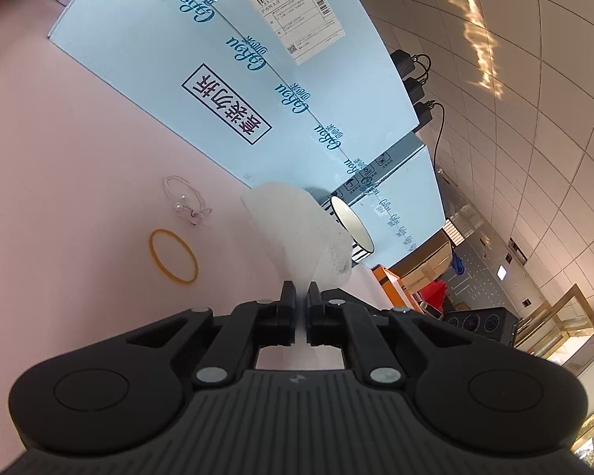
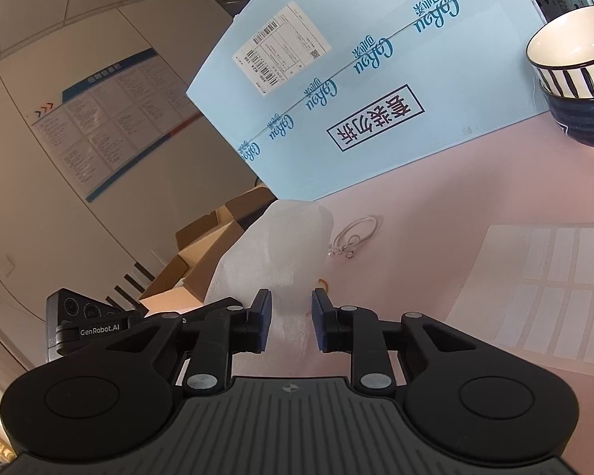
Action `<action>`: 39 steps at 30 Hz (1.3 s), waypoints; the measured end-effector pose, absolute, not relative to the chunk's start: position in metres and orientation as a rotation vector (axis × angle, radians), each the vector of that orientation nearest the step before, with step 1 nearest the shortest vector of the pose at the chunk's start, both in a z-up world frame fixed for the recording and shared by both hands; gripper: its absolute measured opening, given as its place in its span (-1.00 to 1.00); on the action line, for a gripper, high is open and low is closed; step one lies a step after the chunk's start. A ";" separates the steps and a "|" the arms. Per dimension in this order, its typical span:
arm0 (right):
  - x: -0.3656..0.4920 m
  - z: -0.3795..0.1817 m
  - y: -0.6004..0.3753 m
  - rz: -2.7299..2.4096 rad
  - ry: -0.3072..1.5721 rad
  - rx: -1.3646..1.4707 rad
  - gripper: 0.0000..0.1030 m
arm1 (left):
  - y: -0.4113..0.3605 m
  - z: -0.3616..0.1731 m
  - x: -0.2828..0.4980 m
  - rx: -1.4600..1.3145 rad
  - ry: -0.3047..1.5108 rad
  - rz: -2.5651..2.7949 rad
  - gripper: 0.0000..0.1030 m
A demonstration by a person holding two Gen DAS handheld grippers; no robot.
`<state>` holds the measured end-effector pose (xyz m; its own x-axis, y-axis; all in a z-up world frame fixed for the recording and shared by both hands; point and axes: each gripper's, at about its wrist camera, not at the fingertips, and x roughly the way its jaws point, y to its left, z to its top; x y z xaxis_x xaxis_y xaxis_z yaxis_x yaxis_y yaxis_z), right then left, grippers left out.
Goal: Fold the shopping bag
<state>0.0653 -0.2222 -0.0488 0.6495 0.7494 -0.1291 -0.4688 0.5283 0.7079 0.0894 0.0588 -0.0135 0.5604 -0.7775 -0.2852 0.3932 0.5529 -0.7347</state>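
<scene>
Both grippers, left gripper [image 1: 301,291] and right gripper [image 2: 292,303], clamp the limp, featherlight, slippery shopping bag [image 1: 293,233] by its edges, just before the blue carton [image 1: 217,91].

1. Left tongs [image 1: 301,292]: jaws nearly together, pinching an edge of the white translucent shopping bag [image 1: 297,233], which rises crumpled ahead of them.
2. Pink desk [image 1: 79,158]: carries a yellow rubber band [image 1: 173,256] and, beyond it, a white hair tie with pearls [image 1: 187,200].
3. Light blue carton [image 1: 233,79]: lies flat, bearing a shipping label [image 1: 293,16].
4. Striped bowl [image 1: 352,229]: partly hidden behind the bag.
</scene>
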 end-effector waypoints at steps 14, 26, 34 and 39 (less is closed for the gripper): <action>0.053 -0.042 -0.252 0.831 0.257 0.820 -0.94 | 0.064 -0.017 0.093 -0.621 0.665 -0.622 -0.56; 0.035 -0.046 -0.228 0.548 0.421 0.639 -0.27 | 0.073 0.001 0.073 -0.604 0.518 -0.602 -0.46; 0.016 -0.050 -0.222 0.464 0.359 0.634 -0.15 | 0.053 0.004 0.067 -0.527 0.520 -0.667 -0.15; 0.015 -0.057 -0.226 0.457 0.367 0.670 -0.12 | 0.035 -0.007 0.073 -0.359 0.635 -0.533 -0.47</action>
